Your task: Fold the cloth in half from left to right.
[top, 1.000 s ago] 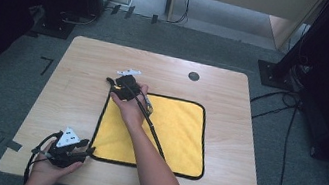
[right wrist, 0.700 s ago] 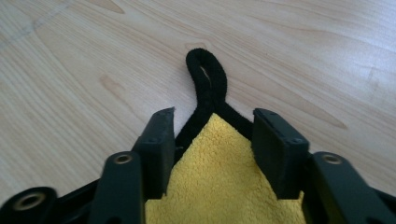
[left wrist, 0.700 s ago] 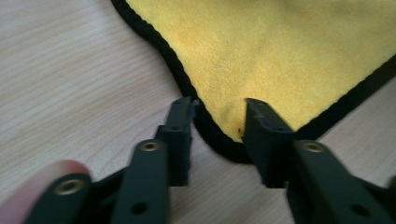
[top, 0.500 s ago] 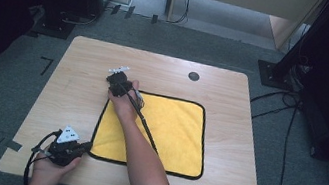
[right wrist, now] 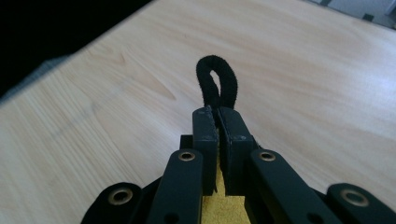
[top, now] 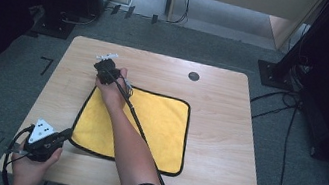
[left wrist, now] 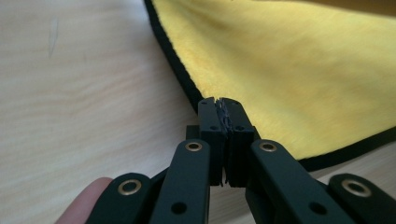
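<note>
A yellow cloth [top: 156, 126] with a black edge lies on the wooden table [top: 226, 133]. My right gripper [top: 104, 68] is at the cloth's far left corner, and its jaws are shut on a pinched loop of the black edge [right wrist: 215, 74]. Yellow fabric shows between its jaws lower down. My left gripper [top: 64, 135] sits at the cloth's near left corner. Its jaws [left wrist: 223, 101] are shut, with the tips against the black edge of the cloth [left wrist: 289, 70]. I cannot tell whether any fabric is caught between them.
A small dark round cap [top: 194, 76] is set in the table's far side. The right gripper's cable [top: 137, 123] trails over the cloth along the forearm. Black stand bases [top: 56, 29] and loose cables [top: 290, 118] lie on the grey floor around the table.
My right gripper has moved toward the far left of the table, drawing the cloth's far left corner out with it. The left gripper has stayed in place.
</note>
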Demonstrator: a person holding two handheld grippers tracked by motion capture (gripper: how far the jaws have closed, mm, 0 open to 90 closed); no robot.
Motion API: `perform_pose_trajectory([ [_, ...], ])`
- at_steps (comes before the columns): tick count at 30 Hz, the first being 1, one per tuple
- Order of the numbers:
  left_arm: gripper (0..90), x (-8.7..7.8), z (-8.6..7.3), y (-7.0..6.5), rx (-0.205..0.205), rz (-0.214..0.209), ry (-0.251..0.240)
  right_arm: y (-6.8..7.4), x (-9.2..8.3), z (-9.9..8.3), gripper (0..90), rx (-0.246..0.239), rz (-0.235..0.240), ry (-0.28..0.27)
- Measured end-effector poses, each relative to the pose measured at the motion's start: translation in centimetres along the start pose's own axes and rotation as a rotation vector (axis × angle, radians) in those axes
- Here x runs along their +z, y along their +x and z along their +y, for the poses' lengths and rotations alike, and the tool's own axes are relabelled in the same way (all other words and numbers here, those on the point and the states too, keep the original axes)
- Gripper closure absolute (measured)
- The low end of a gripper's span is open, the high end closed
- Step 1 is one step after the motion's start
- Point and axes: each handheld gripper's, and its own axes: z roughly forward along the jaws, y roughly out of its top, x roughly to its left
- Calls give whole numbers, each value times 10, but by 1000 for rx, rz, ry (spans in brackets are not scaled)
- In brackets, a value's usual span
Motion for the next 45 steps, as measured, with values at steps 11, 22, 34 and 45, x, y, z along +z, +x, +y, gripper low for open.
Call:
perform_pose_trajectory([
  [11, 888, 17, 19, -58, 65, -173, -27, -59, -81, -20, 865, 69, 14, -112],
  [22, 887, 58, 44, -155, 189, -328, 8, -143, -142, -78, 861, 152, 22, -120],
  [34, 889, 103, 54, -218, 233, -402, 44, -203, -170, -126, 860, 267, -69, -123],
  [45, 858, 128, 48, -241, 214, -470, 65, -228, -173, -141, 858, 289, -126, -102],
])
